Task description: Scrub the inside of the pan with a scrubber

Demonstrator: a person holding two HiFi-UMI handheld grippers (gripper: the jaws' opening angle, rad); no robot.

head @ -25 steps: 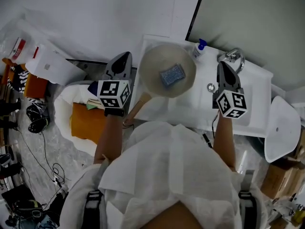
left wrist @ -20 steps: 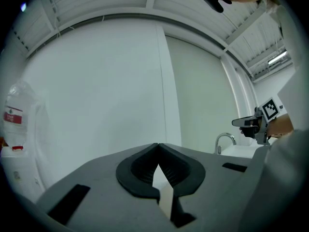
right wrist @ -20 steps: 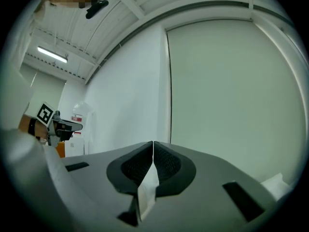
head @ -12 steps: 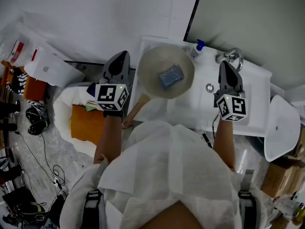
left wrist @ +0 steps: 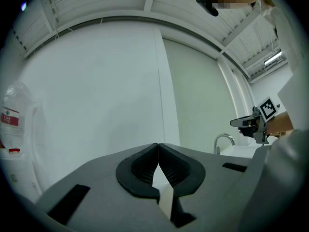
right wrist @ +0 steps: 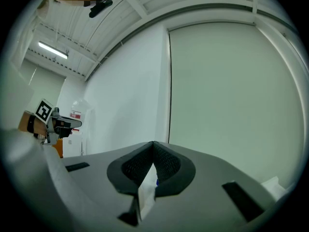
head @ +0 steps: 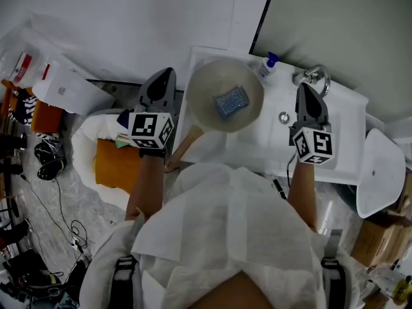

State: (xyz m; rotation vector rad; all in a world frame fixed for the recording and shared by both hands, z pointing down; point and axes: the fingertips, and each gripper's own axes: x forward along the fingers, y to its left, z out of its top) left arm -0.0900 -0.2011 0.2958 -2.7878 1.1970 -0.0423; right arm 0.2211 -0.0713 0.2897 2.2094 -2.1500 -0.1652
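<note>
A pale round pan (head: 205, 103) with a wooden handle (head: 183, 145) lies in the white sink (head: 257, 140). A blue-grey scrubber (head: 232, 101) rests inside the pan. My left gripper (head: 164, 74) is held level to the left of the pan, apart from it, jaws shut and empty; its own view (left wrist: 158, 145) faces the white wall. My right gripper (head: 302, 87) hovers level over the sink's right side by the faucet (head: 313, 76), shut with nothing between the fingers. Its own view (right wrist: 153, 143) looks at the wall too. Neither gripper view shows the pan.
A soap bottle (head: 267, 65) with a blue pump stands at the sink's back edge. A drain (head: 284, 118) sits left of my right gripper. A white bag (head: 90, 140) with orange contents lies left of the sink, and a white lid-like object (head: 381, 172) at far right.
</note>
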